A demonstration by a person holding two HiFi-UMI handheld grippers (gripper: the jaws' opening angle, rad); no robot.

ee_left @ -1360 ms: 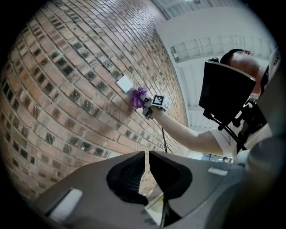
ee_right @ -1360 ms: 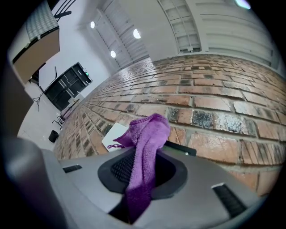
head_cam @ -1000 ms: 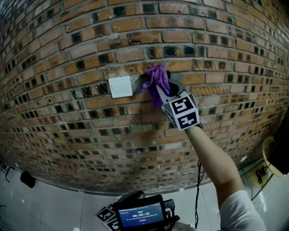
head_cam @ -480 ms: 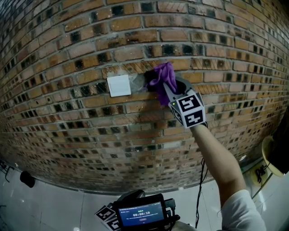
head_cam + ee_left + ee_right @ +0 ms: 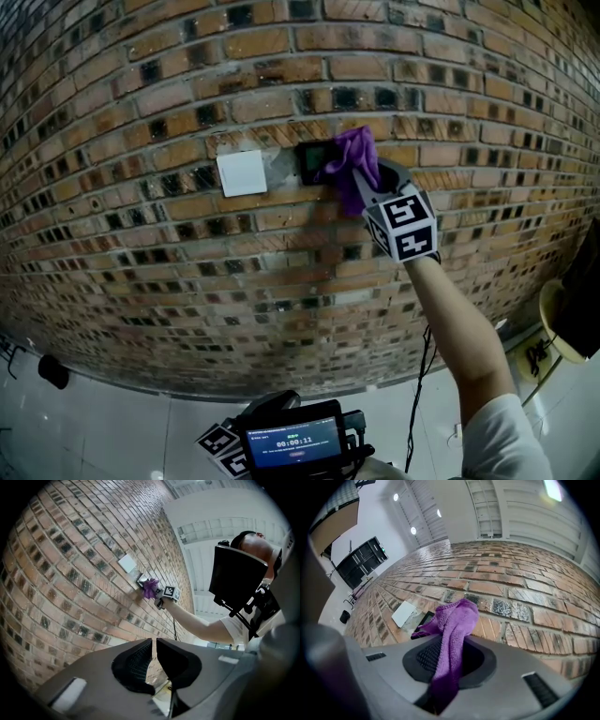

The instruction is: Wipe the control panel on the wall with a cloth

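The brick wall (image 5: 187,281) fills nearly all of the head view, its courses running level, with a strip of pale floor (image 5: 112,422) below it. My bare right forearm (image 5: 452,323) reaches up and away from me to the wall.

My left gripper (image 5: 153,645) hangs low near my body, well away from the wall and level with the bottom edge of the head view. Its fingers (image 5: 136,660) are drawn almost together, with only a thin slit between them, and nothing is held there.

My right gripper (image 5: 449,658) is up at the wall, its marker cube (image 5: 403,226) facing back toward me. Its fingers (image 5: 423,654) are clamped on the purple cloth (image 5: 454,623). The cloth's free end bunches out past the fingertips and presses on the brick.

A white square plate (image 5: 241,173) sits flat on the wall, with a grey mortar patch between it and the control panel. The control panel (image 5: 312,161), a small dark rectangle, is mounted on the wall just right of that plate. The cloth touches and covers the panel's right edge, leaving its left part bare.
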